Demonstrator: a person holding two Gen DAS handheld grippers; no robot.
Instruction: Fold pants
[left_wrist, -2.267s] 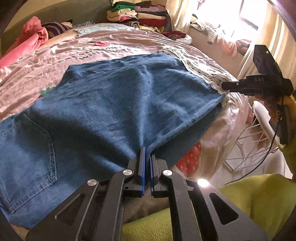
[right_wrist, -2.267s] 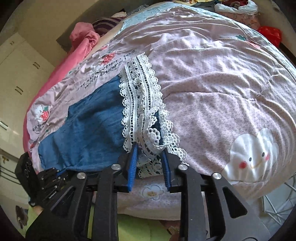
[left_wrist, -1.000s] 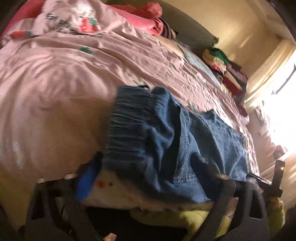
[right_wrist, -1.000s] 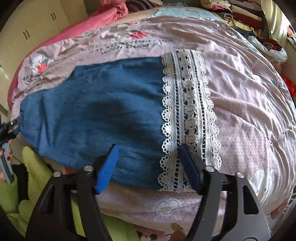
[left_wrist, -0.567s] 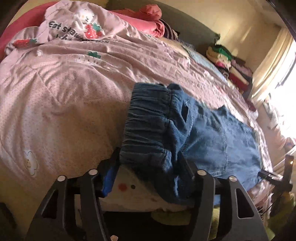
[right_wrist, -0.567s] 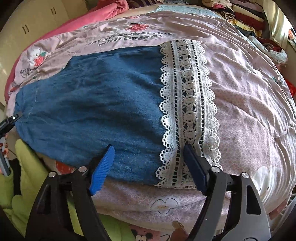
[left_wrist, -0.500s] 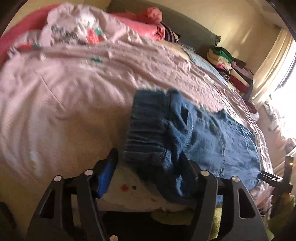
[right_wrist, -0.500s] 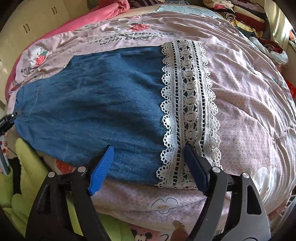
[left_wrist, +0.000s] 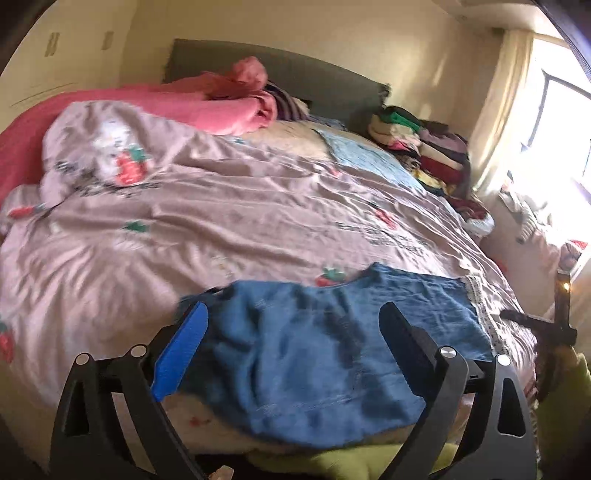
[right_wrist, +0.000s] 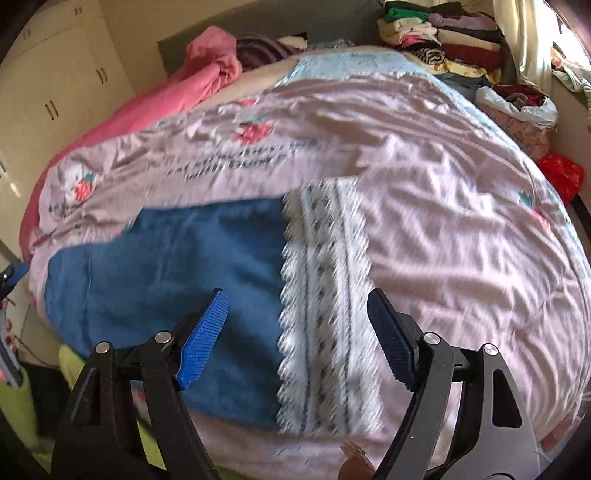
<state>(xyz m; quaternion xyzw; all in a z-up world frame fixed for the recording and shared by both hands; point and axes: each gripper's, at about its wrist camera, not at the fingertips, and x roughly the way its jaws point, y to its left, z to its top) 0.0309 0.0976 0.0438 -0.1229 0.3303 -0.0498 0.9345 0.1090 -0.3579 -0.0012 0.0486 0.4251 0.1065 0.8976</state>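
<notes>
The blue denim pants (left_wrist: 314, 350) lie flat along the near edge of the bed, waistband end to the left, white lace hem (right_wrist: 325, 295) to the right. They also show in the right wrist view (right_wrist: 177, 269). My left gripper (left_wrist: 291, 339) is open and empty, held above the waist end. My right gripper (right_wrist: 295, 328) is open and empty, held above the lace hem end. Neither touches the fabric.
The bed has a pale pink strawberry-print quilt (left_wrist: 240, 221) with a pink blanket (left_wrist: 207, 103) at the head. A stack of folded clothes (left_wrist: 424, 147) stands at the far right by the curtain. A red bag (right_wrist: 561, 177) lies beside the bed.
Both grippers let go of the pants, opened, and lifted back from them. The pants now lie flat on the bed. The left view swung from the waistband up toward the headboard.
</notes>
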